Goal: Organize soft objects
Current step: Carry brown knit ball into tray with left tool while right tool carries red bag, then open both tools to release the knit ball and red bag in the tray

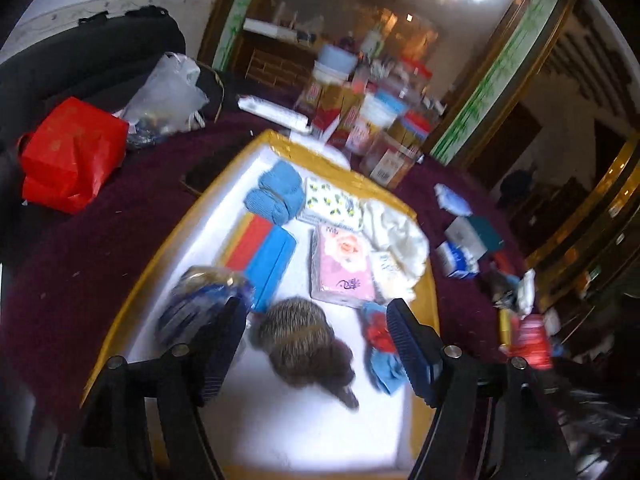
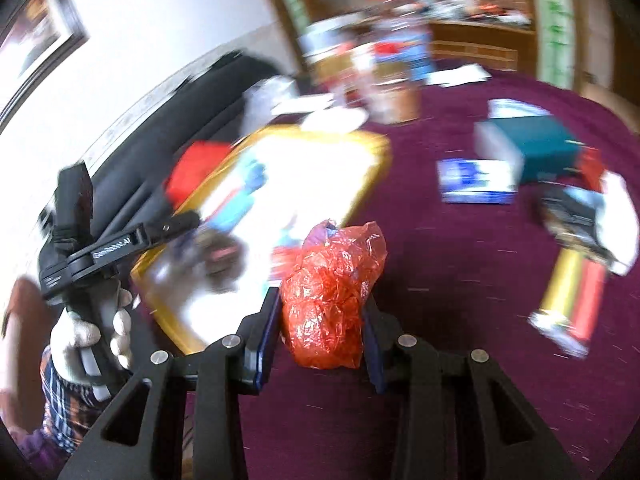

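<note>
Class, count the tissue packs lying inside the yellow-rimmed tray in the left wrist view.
2: a leaf-print pack toward the far rim, and a pink rose pack just nearer. Others may hide under the white cloth.

Left wrist view angled down, close over tray (image 1: 132, 300), right wrist view low over counter (image 2: 460, 280), both sharing tray

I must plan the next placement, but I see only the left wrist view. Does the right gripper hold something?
Observer: Yes. The right gripper is shut on a crumpled red plastic bag.
Operator: Is the bag over the tray?
Observer: It seems not: maroon cloth shows beneath it, and the yellow-rimmed tray lies to its left.
Operator: What holds the left gripper?
Observer: A hand in a white glove, around its handle.
</note>
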